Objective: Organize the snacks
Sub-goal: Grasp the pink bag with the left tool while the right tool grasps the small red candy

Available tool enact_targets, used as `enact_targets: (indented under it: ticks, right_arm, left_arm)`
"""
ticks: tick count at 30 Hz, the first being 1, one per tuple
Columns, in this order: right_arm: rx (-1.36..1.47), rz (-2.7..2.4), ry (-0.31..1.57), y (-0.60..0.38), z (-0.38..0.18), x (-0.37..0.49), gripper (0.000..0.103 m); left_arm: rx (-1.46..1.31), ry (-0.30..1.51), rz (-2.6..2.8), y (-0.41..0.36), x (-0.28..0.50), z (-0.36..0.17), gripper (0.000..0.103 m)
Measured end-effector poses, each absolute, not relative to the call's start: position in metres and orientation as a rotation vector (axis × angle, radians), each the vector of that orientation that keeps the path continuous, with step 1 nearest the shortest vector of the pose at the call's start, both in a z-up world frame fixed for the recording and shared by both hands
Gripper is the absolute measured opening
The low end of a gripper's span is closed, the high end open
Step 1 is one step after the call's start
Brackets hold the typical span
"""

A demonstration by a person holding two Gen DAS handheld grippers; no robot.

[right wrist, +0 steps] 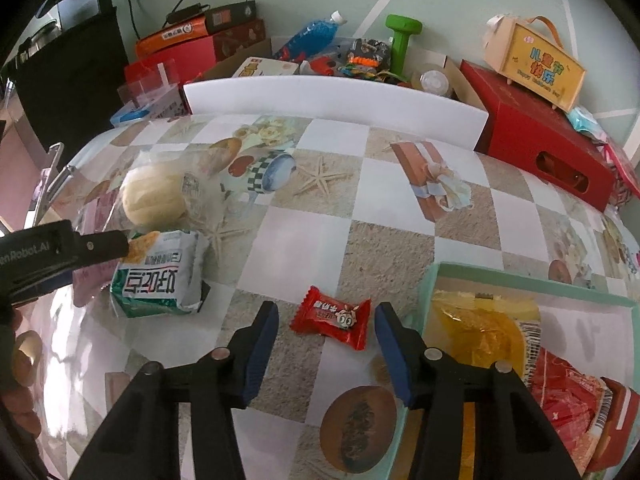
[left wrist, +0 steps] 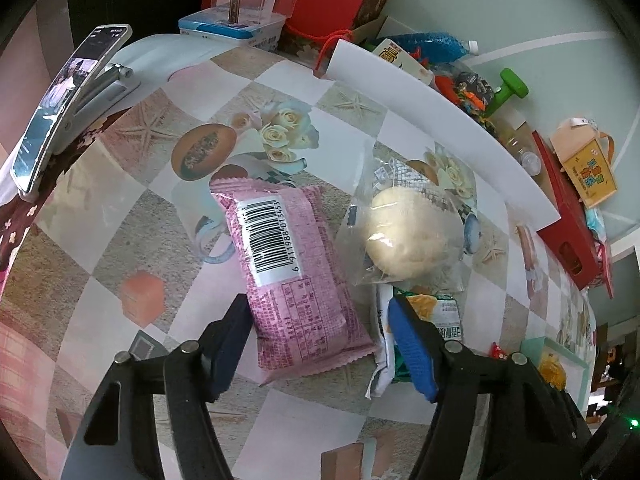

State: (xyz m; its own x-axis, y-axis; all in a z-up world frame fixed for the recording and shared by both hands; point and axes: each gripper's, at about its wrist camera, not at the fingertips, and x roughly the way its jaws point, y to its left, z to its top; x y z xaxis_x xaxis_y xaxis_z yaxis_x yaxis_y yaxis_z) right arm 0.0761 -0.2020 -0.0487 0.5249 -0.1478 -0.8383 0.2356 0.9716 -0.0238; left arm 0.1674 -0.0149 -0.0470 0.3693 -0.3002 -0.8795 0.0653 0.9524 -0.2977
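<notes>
Step in hand: two pick-ups prepared at once, one per gripper, with the snacks to be gathered into the green tray point(right wrist: 532, 276) at the right edge of the table point(right wrist: 304, 236). The tray already holds a yellow packet point(right wrist: 484, 328) and a red packet point(right wrist: 568, 396).

Left gripper point(left wrist: 320, 336): the jaws straddle the near end of the pink packet point(left wrist: 292, 276), which lies flat, barcode up, toward the left side of the table. The left pad point(left wrist: 232, 340) looks to be touching the packet's edge; the right pad stands clear of it, over the green-and-white packet point(left wrist: 424, 320) just beside. The jaws are therefore part-closed but not clamped on anything. A bagged bun point(left wrist: 404, 236) lies just beyond, touching or nearly touching both packets.

Right gripper point(right wrist: 326, 332): the jaws stand on either side of the red candy point(right wrist: 332, 316), which lies on the table just left of the tray's near-left corner. Gaps show on both sides, so the candy is not yet held.

Next move, as judged:
1. Close the right jaws onto the candy, lift, and carry it over the tray wall.
2. Close the left jaws on the pink packet alone; the right pad must not catch the neighbouring packet.
3. The packet is soft; grip firmly across its width.
</notes>
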Motion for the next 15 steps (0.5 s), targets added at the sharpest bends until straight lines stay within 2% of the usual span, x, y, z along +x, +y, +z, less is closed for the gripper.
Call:
enact_targets:
  ticks: [7,15]
  right_arm:
    - [0.089,-0.204,1.003,-0.196,-0.053,0.077,0.048]
    - [0.087,-0.211,1.009,-0.192,-0.058,0.081,0.048]
  left_arm:
    - [-0.221,1.18,-0.184,-0.007,0.168,-0.048,0.06]
    - [-0.206,1.179,-0.131,0.001,0.17,-0.048,0.06]
